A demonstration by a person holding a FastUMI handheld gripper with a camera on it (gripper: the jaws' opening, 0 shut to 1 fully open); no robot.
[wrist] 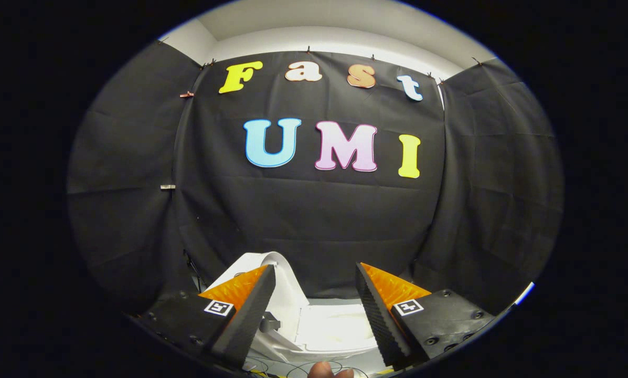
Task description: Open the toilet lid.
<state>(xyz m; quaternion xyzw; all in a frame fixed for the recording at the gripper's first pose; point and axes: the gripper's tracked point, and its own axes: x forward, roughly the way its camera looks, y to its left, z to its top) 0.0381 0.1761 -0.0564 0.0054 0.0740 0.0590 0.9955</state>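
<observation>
Gripper (315,310) fingers apart, holding nothing.
White plastic toilet lid (285,283) stands raised beyond them, its base hidden by the left finger (251,310).

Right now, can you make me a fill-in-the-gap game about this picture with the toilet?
1. The gripper has its two fingers spread ____, with nothing between them.
2. The toilet is the colour ____.
3. The toilet lid stands tilted beside the ____ finger.
4. The wall behind the toilet is covered with ____ cloth.

Missing words: apart (open); white; left; black
</observation>
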